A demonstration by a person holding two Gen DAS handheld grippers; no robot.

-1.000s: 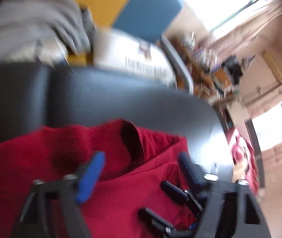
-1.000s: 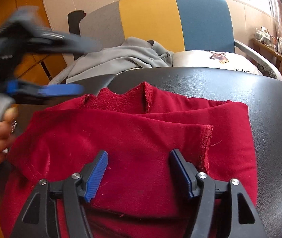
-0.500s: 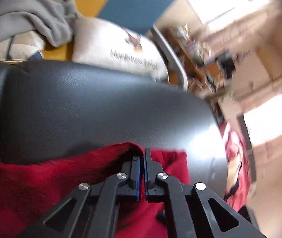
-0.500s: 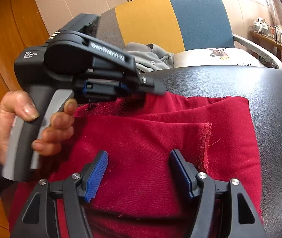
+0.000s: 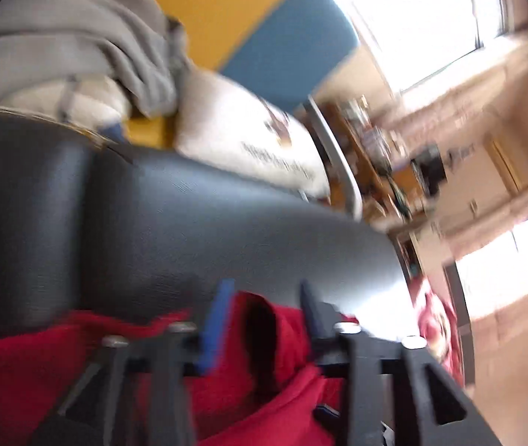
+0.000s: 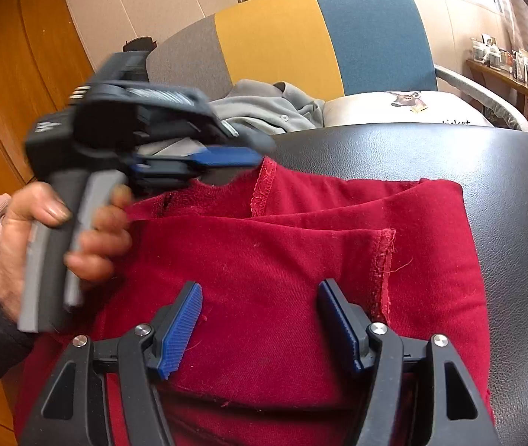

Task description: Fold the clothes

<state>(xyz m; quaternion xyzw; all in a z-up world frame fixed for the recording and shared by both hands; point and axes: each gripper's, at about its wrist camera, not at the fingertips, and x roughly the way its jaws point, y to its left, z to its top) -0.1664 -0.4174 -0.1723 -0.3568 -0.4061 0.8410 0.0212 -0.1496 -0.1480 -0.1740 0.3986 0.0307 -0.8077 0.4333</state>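
Observation:
A red garment (image 6: 282,260) lies folded in layers on a black leather surface (image 6: 450,156). In the right wrist view a hand (image 6: 41,230) holds my left gripper (image 6: 260,150) at the garment's far left edge, by a raised seam. Its jaws are opening. The left wrist view, blurred, shows that gripper (image 5: 264,297) with its pads apart on either side of a raised fold of the red garment (image 5: 264,390), not pressing on it. My right gripper (image 6: 260,297) hovers open over the near middle of the garment, with nothing between its fingers.
Behind the black surface (image 5: 189,223) stands a chair with a grey, yellow and blue back (image 6: 319,37). On the chair lie a grey garment (image 6: 264,107) and a white cushion with a deer print (image 6: 394,107). A cluttered shelf (image 6: 517,70) is at the far right.
Half a second ago my left gripper was shut at the red garment's far edge; now its jaws have parted and it has shifted. The right gripper has stayed still.

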